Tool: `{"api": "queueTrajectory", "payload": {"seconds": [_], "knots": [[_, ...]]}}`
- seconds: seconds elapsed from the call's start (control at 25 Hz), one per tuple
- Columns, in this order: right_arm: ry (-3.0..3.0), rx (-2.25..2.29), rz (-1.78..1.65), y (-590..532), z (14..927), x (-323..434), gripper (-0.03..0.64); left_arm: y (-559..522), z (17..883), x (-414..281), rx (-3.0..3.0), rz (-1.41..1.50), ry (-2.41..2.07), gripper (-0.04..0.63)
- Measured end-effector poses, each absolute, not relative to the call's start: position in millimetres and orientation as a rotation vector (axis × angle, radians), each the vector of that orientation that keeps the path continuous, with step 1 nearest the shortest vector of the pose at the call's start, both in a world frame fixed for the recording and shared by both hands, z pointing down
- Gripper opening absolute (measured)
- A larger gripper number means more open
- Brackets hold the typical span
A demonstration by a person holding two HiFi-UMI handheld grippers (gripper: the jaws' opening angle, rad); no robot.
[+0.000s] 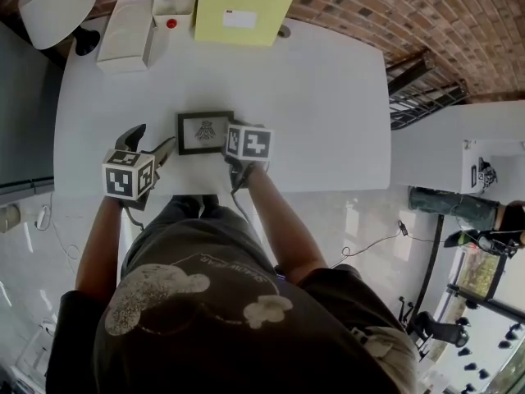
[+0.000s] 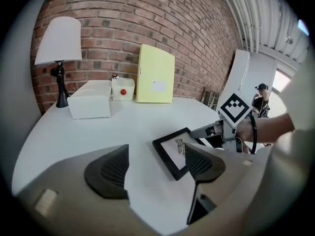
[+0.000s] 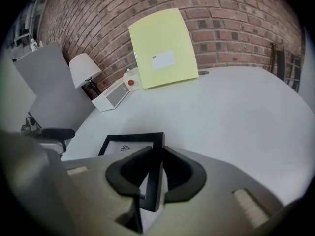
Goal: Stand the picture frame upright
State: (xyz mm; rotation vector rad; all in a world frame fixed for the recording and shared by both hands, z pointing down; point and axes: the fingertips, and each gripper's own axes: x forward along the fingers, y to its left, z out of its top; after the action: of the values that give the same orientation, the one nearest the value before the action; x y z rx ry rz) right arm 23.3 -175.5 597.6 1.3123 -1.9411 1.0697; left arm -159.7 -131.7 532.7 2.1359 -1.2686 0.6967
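Note:
The black picture frame with a small insect drawing lies face up on the white table, near its front edge. My right gripper is at the frame's right side, and in the right gripper view the frame has that edge squeezed between the two pads of the right gripper. My left gripper hovers just left of the frame, jaws wide apart and empty. In the left gripper view the frame sits ahead to the right of the left gripper, with the right gripper behind it.
At the table's far side stand a white lamp, a long white box, a small white bin holding a red item and a tall yellow box. A brick wall runs behind them.

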Motion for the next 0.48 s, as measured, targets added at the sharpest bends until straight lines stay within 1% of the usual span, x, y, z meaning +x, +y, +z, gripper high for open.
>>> {"api": "queueTrajectory", "payload": {"seconds": [0.2, 0.48], "knots": [[-1.996, 1.362, 1.026, -184, 575, 25, 0.078, -142, 528, -158, 2.137, 0.639, -1.222, 0.368], [-2.156, 1.424, 0.891, -205, 520, 11, 0.078, -168, 516, -154, 2.148, 0.597, -1.185, 0.365]]}}
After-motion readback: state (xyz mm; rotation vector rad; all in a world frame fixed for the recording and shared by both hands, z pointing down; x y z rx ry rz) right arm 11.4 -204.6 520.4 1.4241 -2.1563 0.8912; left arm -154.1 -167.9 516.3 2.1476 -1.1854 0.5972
